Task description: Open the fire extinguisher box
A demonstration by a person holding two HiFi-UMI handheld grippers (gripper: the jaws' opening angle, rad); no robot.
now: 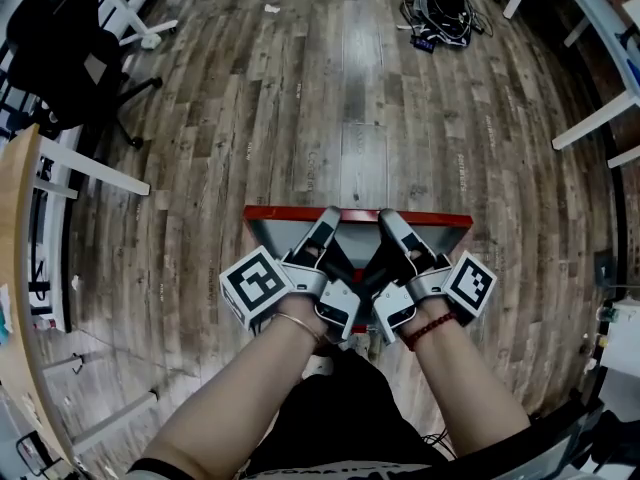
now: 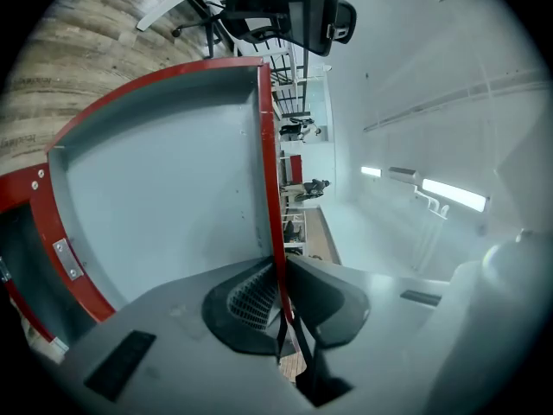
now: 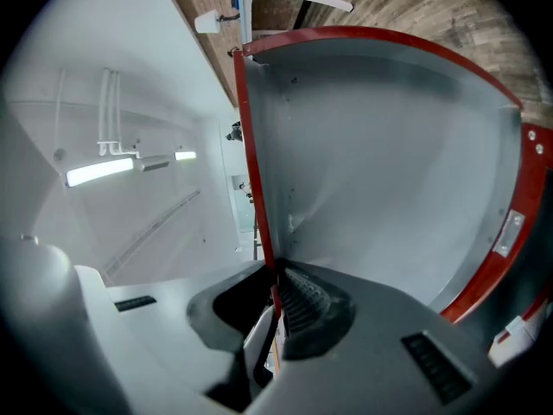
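Note:
The fire extinguisher box (image 1: 450,224) is red with a grey inside and stands on the wooden floor right in front of me. Its lid (image 2: 164,197) is raised, and its grey inner face fills both gripper views. My left gripper (image 2: 281,296) is shut on the lid's thin red edge (image 2: 270,171), which runs straight between the ribbed pads. My right gripper (image 3: 275,296) is shut on that same red edge (image 3: 252,171), with the lid's grey face (image 3: 380,171) to its right. In the head view the left gripper (image 1: 328,220) and right gripper (image 1: 388,220) sit side by side at the red rim.
A small metal plate (image 2: 66,259) sits on the red frame; the right gripper view shows one (image 3: 508,232) too. A black office chair (image 1: 60,58) stands far left, a dark bag with cables (image 1: 438,8) at the top, and white table legs (image 1: 595,118) to the right.

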